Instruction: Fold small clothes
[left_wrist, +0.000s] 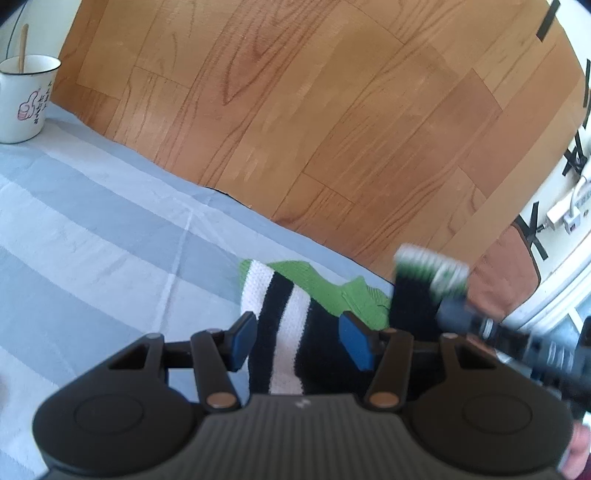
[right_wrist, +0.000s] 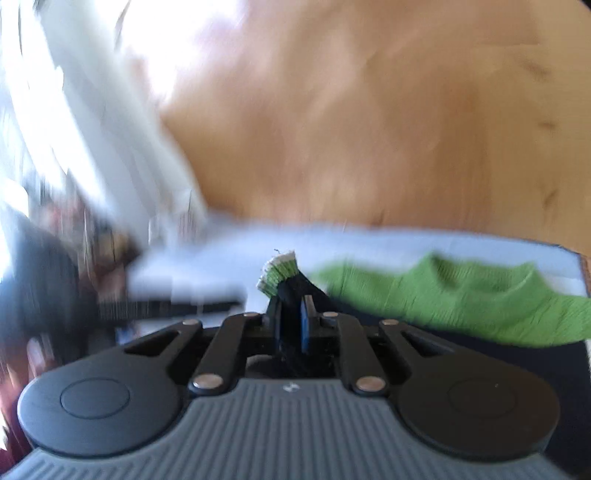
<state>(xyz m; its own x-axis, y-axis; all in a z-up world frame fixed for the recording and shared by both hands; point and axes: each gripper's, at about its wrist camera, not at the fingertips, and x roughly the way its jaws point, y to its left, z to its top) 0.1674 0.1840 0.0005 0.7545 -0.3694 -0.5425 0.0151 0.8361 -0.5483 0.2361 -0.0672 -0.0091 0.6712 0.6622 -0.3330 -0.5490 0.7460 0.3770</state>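
Observation:
A small knitted garment (left_wrist: 295, 306) in black, white and green lies on the striped blue-grey cloth (left_wrist: 92, 229) near its far edge. My left gripper (left_wrist: 299, 339) is open, its blue pads either side of the black and white striped part, just above it. My right gripper (right_wrist: 291, 321) is shut on a black end of the garment with a green and white cuff (right_wrist: 279, 271) and holds it lifted. That lifted end shows blurred in the left wrist view (left_wrist: 424, 280). The green part (right_wrist: 461, 299) lies to the right in the blurred right wrist view.
A white enamel mug (left_wrist: 24, 98) with a wooden stick in it stands at the far left of the cloth. Beyond the cloth's edge is wooden floor (left_wrist: 314, 110). A brown mat (left_wrist: 506, 273) and a white wall with sockets are at the right.

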